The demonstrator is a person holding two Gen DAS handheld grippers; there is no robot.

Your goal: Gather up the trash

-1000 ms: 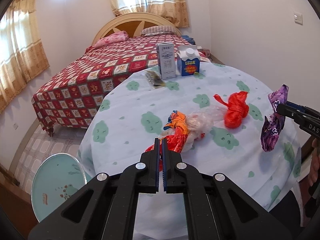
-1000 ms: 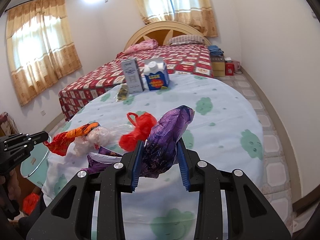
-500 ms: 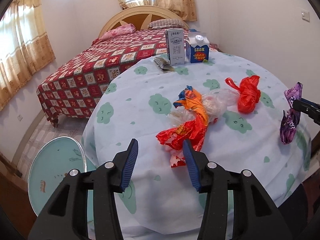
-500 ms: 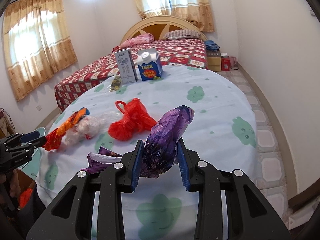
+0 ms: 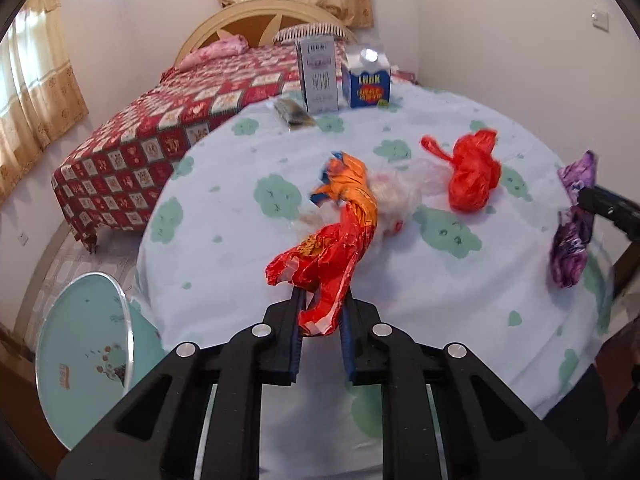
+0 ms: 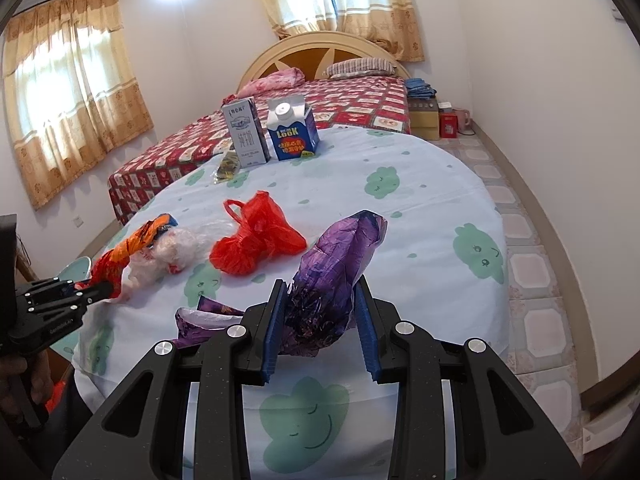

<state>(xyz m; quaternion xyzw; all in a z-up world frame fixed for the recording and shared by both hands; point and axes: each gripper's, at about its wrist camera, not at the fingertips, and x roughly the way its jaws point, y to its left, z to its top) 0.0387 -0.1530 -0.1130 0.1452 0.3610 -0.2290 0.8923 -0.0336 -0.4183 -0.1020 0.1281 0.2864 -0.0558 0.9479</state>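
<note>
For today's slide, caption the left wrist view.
Left tool grips the red-orange wrapper on the table; red bag waits.

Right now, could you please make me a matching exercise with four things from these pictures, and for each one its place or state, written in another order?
Things:
1. purple wrapper
2. orange-red wrapper
3. red plastic bag
4. blue carton

Places or states:
A. lies loose on the tablecloth
B. held in the left tool
C. stands upright at the table's far edge
D. held in the right tool

Pairs: 1-D, 2-B, 3-A, 4-C
</note>
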